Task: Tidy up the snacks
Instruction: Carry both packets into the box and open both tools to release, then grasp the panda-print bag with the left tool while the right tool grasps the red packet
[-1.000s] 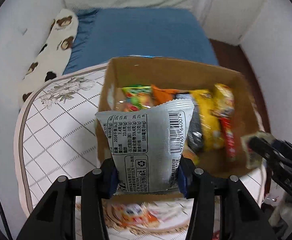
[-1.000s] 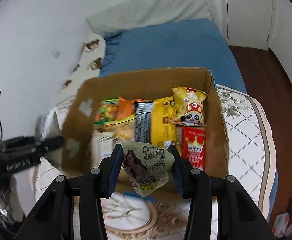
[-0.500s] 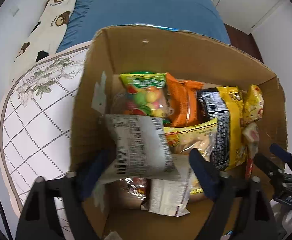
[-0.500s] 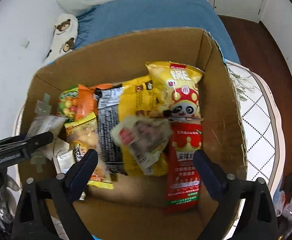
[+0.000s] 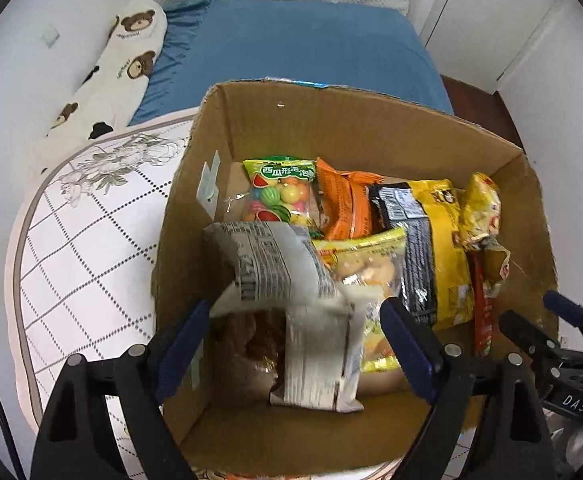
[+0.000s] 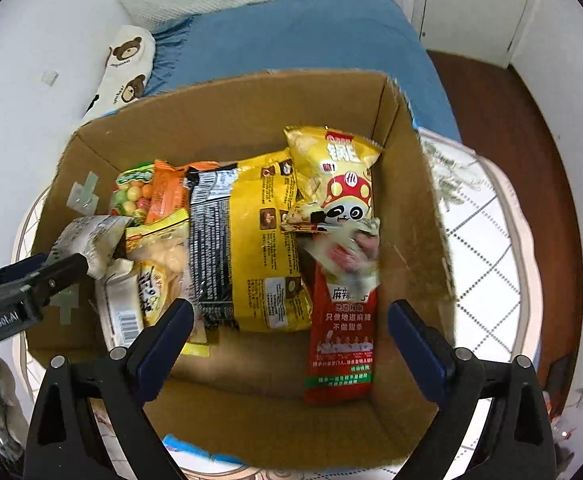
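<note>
An open cardboard box (image 5: 355,128) (image 6: 227,108) holds several snack packets. My left gripper (image 5: 295,332) is open over the box's left side; the silver packet (image 5: 271,264) lies loose among the snacks between its spread fingers, and shows at the left in the right wrist view (image 6: 87,236). My right gripper (image 6: 291,332) is open over the box's right side. The small pale packet (image 6: 343,248) lies loose on the red packet (image 6: 343,336), below the yellow panda bag (image 6: 335,176). A large yellow bag (image 6: 259,248) and a candy bag (image 5: 279,192) lie in the middle.
The box stands on a white quilted cloth with a grid and flower pattern (image 5: 83,216) (image 6: 487,240). Behind it are a blue bed (image 5: 291,48), a bear-print pillow (image 5: 119,60) and white walls. A dark wood floor (image 6: 503,120) lies to the right.
Both grippers moved from in front of the box to over it, opened, and let go of their packets. The silver packet and the small pale packet now lie inside the box.
</note>
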Demonstrator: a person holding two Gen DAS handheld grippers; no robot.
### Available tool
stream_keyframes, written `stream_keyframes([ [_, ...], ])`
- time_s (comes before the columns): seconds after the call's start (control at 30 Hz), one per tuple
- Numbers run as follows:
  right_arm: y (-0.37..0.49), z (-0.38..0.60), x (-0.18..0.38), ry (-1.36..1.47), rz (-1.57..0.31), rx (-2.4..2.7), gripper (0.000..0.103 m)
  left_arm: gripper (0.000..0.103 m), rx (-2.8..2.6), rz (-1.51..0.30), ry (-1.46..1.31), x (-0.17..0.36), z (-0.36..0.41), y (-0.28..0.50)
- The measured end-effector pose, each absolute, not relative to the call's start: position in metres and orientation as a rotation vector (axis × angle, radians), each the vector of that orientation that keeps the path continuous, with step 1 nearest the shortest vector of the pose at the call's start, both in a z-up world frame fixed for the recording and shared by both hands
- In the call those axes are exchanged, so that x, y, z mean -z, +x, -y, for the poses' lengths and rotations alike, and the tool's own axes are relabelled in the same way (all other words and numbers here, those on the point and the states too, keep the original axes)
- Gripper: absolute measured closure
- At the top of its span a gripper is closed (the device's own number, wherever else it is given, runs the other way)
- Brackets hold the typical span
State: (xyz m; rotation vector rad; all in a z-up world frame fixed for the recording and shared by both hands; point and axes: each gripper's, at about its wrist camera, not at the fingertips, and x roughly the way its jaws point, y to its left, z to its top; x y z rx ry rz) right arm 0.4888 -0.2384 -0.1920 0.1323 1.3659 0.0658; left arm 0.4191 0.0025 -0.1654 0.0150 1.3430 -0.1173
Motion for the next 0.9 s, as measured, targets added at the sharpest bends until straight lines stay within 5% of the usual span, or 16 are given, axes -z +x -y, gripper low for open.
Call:
stream_keyframes([
  [0.9, 0.353, 0.238, 0.053, 0.127, -1.039, -0.079, 0.003, 0.015, 0.163, -0.979, -0.002, 0.039, 0.002, 0.268],
])
